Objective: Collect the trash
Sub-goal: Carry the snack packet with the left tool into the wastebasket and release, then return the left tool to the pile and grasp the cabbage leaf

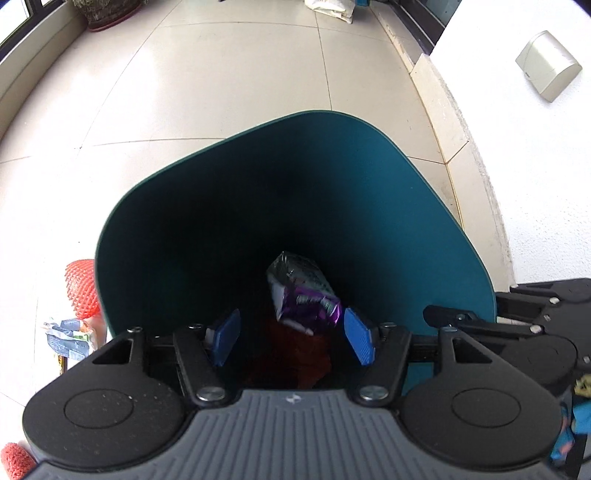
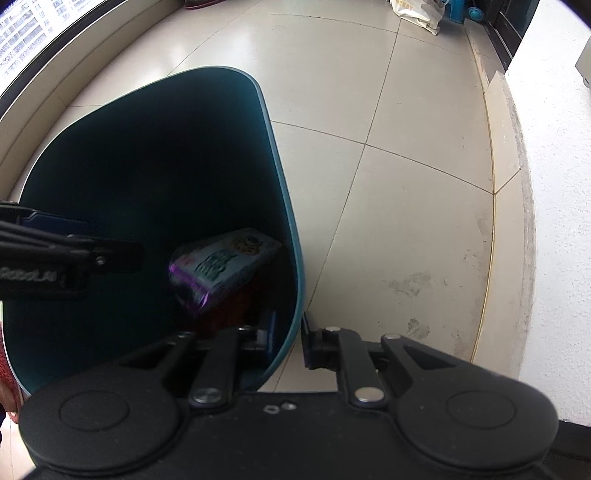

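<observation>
A dark teal trash bin (image 1: 424, 206) stands on the tiled floor. My left gripper (image 1: 291, 338) is open above its mouth, nothing between its blue pads. A purple and white snack wrapper (image 1: 301, 291) is inside the bin, blurred, over something red at the bottom. The bin (image 2: 284, 206) and the wrapper (image 2: 221, 264) also show in the right wrist view. My right gripper (image 2: 288, 341) is shut on the bin's near rim, one finger inside and one outside. The left gripper's finger (image 2: 66, 254) shows at the left there.
A red foam net (image 1: 81, 291) and a crumpled printed wrapper (image 1: 70, 338) lie on the floor left of the bin. A white wall and a raised ledge (image 2: 517, 221) run along the right. A white bag (image 2: 421, 13) lies far back. A window sill (image 2: 55, 92) runs at left.
</observation>
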A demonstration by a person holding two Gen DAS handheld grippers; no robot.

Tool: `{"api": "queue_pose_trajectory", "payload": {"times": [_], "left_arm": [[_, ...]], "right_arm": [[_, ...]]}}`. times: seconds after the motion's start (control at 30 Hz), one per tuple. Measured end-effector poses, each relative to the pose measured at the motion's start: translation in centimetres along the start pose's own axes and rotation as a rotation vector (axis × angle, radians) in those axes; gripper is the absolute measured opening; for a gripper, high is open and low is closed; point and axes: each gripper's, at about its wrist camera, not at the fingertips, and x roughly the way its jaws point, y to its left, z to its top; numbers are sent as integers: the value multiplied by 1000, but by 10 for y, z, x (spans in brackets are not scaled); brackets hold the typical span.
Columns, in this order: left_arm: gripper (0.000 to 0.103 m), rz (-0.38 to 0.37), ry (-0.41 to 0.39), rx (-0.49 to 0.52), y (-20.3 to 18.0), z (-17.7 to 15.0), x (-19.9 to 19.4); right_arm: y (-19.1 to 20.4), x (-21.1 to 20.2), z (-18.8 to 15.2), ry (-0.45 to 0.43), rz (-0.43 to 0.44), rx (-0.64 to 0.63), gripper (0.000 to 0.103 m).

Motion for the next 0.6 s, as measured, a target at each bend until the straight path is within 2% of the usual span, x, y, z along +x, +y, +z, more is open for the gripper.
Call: {"api": "queue_pose_trajectory", "payload": {"times": [0.17, 0.27, 0.37, 0.43, 0.6], "left_arm": [[61, 24, -51, 42, -1, -15, -34], [61, 29, -73, 29, 9, -22, -53], [61, 41, -87, 8, 17, -29, -65], [61, 47, -95, -8, 44, -46, -88], [61, 64, -112, -41, 54, -60, -110]], "right_arm": [[-3, -2, 2, -19, -11, 29, 13], [-5, -11, 7, -50, -16, 50, 12], [-3, -19, 9, -75, -25, 48, 6], [0, -20, 8, -80, -30, 39, 3], [12, -24, 5, -98, -60, 15, 3]]}}
